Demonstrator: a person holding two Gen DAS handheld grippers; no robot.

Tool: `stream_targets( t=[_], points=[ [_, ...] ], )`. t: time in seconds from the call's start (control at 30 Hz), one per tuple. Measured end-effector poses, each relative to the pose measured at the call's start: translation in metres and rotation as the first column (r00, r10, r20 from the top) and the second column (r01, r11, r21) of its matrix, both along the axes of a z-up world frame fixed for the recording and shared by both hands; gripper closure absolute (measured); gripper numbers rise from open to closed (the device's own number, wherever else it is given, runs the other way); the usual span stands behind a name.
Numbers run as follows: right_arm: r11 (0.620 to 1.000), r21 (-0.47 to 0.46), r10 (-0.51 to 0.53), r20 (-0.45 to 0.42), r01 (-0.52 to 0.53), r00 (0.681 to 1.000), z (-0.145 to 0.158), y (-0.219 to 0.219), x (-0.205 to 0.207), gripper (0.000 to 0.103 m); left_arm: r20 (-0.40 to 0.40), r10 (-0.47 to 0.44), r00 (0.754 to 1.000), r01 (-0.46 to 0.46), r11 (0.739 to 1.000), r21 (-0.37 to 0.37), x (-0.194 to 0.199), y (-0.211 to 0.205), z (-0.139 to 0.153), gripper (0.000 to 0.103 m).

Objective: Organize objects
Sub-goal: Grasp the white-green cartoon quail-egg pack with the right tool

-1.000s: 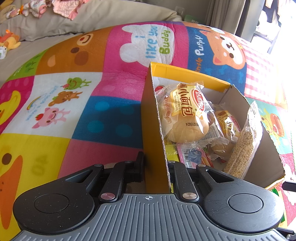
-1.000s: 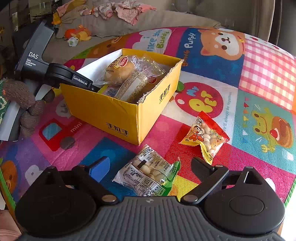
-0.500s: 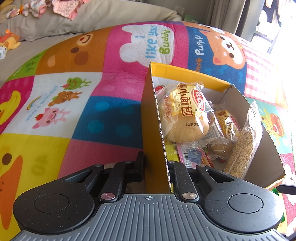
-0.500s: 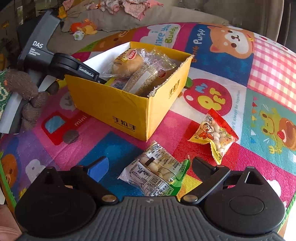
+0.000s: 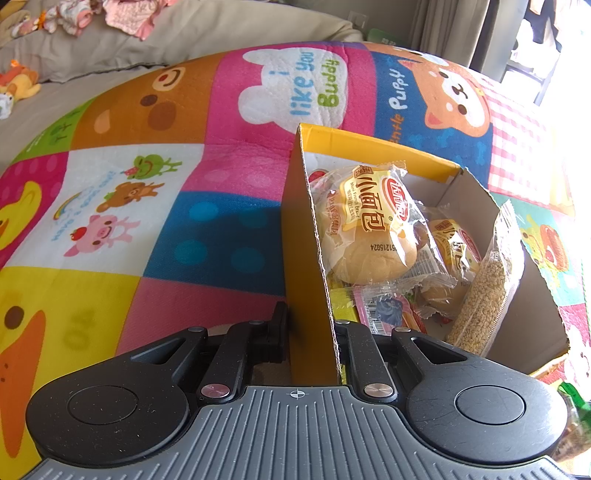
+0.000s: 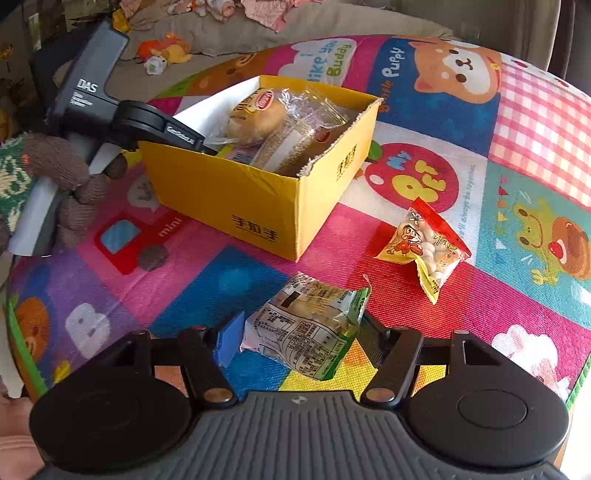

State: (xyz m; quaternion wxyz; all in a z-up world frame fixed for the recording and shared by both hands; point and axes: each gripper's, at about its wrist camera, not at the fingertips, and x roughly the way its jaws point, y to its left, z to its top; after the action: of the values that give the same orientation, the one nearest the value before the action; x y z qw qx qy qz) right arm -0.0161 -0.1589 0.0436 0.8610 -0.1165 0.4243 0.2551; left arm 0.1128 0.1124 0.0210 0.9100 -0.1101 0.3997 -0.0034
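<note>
A yellow cardboard box (image 5: 303, 240) stands on the colourful play mat. It holds a wrapped bun (image 5: 369, 229), a sesame bar packet (image 5: 484, 295) and other snacks. My left gripper (image 5: 312, 325) is shut on the box's near wall, one finger inside and one outside; the right wrist view shows it at that wall too (image 6: 207, 149). In front of the box (image 6: 258, 206) lies a green snack packet (image 6: 306, 325). My right gripper (image 6: 301, 328) is closing on it, and its pads touch the packet's two sides. A red and yellow snack bag (image 6: 424, 247) lies to the right.
The play mat (image 6: 517, 129) covers the whole surface and ends at a green edge (image 6: 22, 350) on the left. A hand in a brown knitted glove (image 6: 70, 184) holds the left gripper. Behind are a beige cushion (image 5: 221, 33) with clothes and plush toys (image 6: 162, 51).
My right gripper's jaws have come in from wide open to the sides of the green packet, after a small shift toward it. The left gripper and the box have not moved.
</note>
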Motion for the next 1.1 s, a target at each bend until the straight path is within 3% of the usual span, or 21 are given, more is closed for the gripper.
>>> stream_targets(
  t=[0.07, 0.13, 0.17, 0.2, 0.27, 0.33, 0.43, 0.63, 0.77, 0.9, 1.1],
  points=[
    [1.0, 0.014, 0.025, 0.003, -0.025, 1.0, 0.009, 0.0, -0.006, 0.04, 0.0, 0.0, 1.0, 0.0, 1.0, 0.0, 0.0, 0.0, 0.0, 0.088],
    [0.998, 0.038, 0.043, 0.009, -0.043, 0.999, 0.022, -0.001, -0.01, 0.048, -0.001, -0.001, 1.0, 0.001, 1.0, 0.0, 0.0, 0.0, 0.0, 0.088],
    [0.997, 0.059, 0.052, 0.009, -0.053, 0.999, 0.03, -0.002, -0.01, 0.064, -0.001, 0.0, 1.0, 0.0, 1.0, 0.0, 0.0, 0.0, 0.0, 0.088],
    [0.995, 0.083, 0.06, 0.006, -0.061, 0.998, 0.039, -0.003, -0.01, 0.069, -0.002, 0.001, 1.0, -0.001, 1.0, 0.0, 0.0, 0.0, 0.0, 0.088],
    [0.991, 0.116, 0.063, 0.051, -0.068, 0.997, 0.06, -0.002, -0.009, 0.069, 0.0, 0.001, 1.0, -0.001, 1.0, 0.0, 0.0, 0.0, -0.001, 0.088],
    [0.993, 0.091, 0.065, 0.113, -0.075, 0.991, 0.072, 0.002, -0.009, 0.069, 0.002, 0.002, 1.0, -0.002, 1.0, -0.002, -0.001, 0.0, -0.001, 0.088],
    [0.995, 0.07, 0.063, 0.125, -0.072, 0.99, 0.071, 0.006, -0.008, 0.068, 0.001, 0.002, 1.0, -0.002, 1.0, -0.002, -0.001, 0.0, -0.001, 0.088],
    [0.999, 0.001, 0.034, 0.087, -0.034, 0.996, 0.038, 0.009, -0.006, 0.057, -0.001, -0.001, 1.0, 0.001, 1.0, 0.004, -0.001, 0.0, -0.001, 0.088],
    [1.0, 0.002, -0.012, 0.108, 0.011, 0.994, 0.034, -0.002, -0.01, 0.03, 0.0, 0.005, 1.0, -0.005, 1.0, 0.003, -0.001, -0.001, 0.0, 0.088],
    [0.999, 0.007, -0.043, 0.113, 0.043, 0.993, 0.034, -0.013, -0.014, 0.013, -0.001, 0.009, 1.0, -0.009, 1.0, 0.004, -0.001, -0.002, 0.0, 0.088],
    [0.999, 0.031, -0.035, 0.069, 0.033, 0.997, 0.024, -0.015, -0.022, 0.011, 0.0, 0.008, 1.0, -0.008, 1.0, 0.009, -0.001, -0.002, 0.0, 0.088]
  ],
)
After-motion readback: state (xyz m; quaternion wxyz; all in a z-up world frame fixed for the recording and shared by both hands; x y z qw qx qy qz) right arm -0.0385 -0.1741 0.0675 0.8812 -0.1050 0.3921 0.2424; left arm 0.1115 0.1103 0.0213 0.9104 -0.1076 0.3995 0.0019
